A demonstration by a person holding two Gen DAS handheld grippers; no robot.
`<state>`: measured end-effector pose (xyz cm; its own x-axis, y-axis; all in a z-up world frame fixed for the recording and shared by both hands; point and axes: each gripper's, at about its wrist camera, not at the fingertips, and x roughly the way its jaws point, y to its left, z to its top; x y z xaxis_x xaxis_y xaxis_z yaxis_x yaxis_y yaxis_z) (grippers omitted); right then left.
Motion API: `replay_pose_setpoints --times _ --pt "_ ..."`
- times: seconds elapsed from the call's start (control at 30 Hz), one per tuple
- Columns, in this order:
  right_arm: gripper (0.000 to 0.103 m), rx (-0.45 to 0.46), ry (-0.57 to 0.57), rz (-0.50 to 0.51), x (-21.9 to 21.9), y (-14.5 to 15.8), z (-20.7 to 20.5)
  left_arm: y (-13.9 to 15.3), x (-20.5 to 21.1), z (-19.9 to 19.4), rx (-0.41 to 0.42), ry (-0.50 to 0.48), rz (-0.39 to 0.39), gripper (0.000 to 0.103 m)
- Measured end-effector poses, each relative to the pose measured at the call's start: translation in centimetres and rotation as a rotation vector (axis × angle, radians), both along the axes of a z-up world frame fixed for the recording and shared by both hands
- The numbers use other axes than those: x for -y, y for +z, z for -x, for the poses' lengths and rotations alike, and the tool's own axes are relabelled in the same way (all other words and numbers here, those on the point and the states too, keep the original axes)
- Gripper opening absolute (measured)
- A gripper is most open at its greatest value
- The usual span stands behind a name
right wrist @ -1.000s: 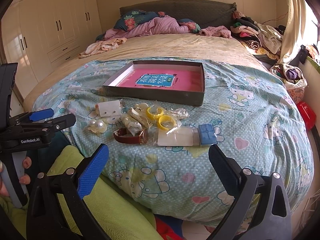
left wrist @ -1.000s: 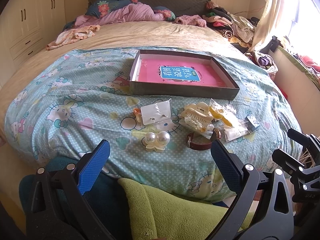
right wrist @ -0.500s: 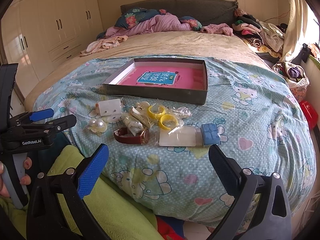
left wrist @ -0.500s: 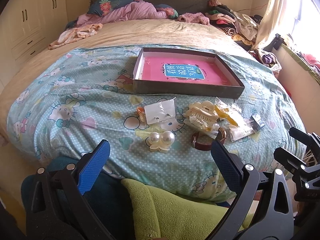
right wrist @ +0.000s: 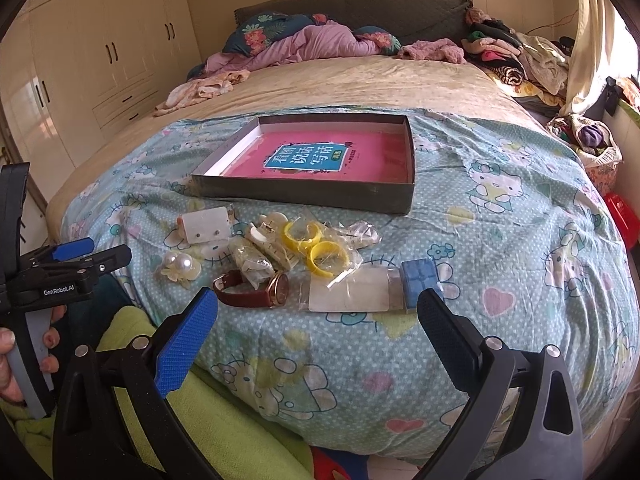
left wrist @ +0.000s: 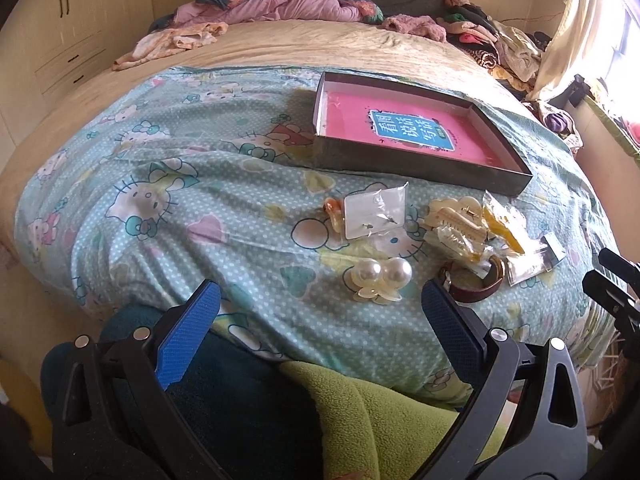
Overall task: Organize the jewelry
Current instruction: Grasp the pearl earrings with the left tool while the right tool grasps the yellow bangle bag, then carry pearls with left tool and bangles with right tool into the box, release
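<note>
I have moved my left gripper point(left wrist: 320, 312) closer to the pearls point(left wrist: 378, 276) just ahead, both grippers wide open and empty, and the box point(left wrist: 420, 160) waits farther ahead.

Teal cartoon-cat quilt point(right wrist: 500, 240), pink book point(right wrist: 372, 160) in grey box point(right wrist: 304, 196), yellow bangles point(right wrist: 316, 246), brown-strapped watch point(right wrist: 252, 292).

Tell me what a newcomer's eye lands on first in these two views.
First comes the shallow grey box with a pink book inside, lying mid-bed on the cartoon-cat quilt. Next is the jewelry spread just in front of it: yellow bangles, a brown-strapped watch and two big pearls. Both tongs, left and right, hang open at the near edge.
</note>
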<state>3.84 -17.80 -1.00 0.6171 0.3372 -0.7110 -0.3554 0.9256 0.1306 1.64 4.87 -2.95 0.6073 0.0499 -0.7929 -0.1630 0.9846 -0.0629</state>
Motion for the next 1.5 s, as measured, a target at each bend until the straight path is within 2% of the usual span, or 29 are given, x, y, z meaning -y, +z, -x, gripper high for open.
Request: replay_pose_setpoints --times 0.13,0.47,0.53,0.67,0.73,0.8,0.9,0.93,1.03,1.17,1.23,1.5 --pt "0.099 -0.023 0.004 0.004 -0.1 -0.9 -1.4 -1.2 -0.5 -0.3 -0.031 -0.044 0.054 0.094" --pt "0.099 -0.04 0.026 0.038 -0.6 -2.6 -4.4 -3.8 1.8 -3.0 -0.088 -0.184 0.074 0.093" --pt "0.099 -0.04 0.03 0.044 -0.7 -2.9 -4.8 -4.3 2.1 -3.6 -0.1 -0.201 0.067 0.081" --pt "0.099 -0.046 0.045 0.046 -1.0 -3.3 -5.7 -5.3 2.9 -4.8 -0.131 -0.23 0.055 0.076" --pt "0.099 -0.054 0.052 0.047 -1.2 -3.6 -6.1 -5.9 3.0 -5.3 -0.148 -0.233 0.047 0.062" --pt "0.098 -0.059 0.06 0.049 -1.4 -4.0 -6.6 -6.0 3.0 -5.6 -0.151 -0.233 0.035 0.058" --pt "0.098 -0.062 0.071 0.069 -2.0 -4.6 -7.4 -5.9 2.7 -6.1 -0.142 -0.227 0.028 0.042" --pt "0.097 -0.067 0.074 0.071 -2.2 -4.8 -7.7 -5.9 2.6 -6.3 -0.137 -0.228 0.033 0.036" --pt "0.088 -0.076 0.085 0.09 -2.7 -5.5 -8.4 -5.8 2.5 -6.8 -0.132 -0.231 0.043 0.036" --pt "0.082 -0.084 0.092 0.101 -3.2 -6.4 -9.2 -5.5 2.3 -7.3 -0.117 -0.236 0.06 0.036" --pt "0.07 -0.092 0.101 0.097 -3.3 -6.8 -9.5 -5.2 2.1 -7.5 -0.107 -0.232 0.066 0.036" --pt "0.054 -0.043 0.099 0.072 -2.8 -6.4 -9.9 -3.3 1.0 -8.3 -0.069 -0.22 0.092 0.036"
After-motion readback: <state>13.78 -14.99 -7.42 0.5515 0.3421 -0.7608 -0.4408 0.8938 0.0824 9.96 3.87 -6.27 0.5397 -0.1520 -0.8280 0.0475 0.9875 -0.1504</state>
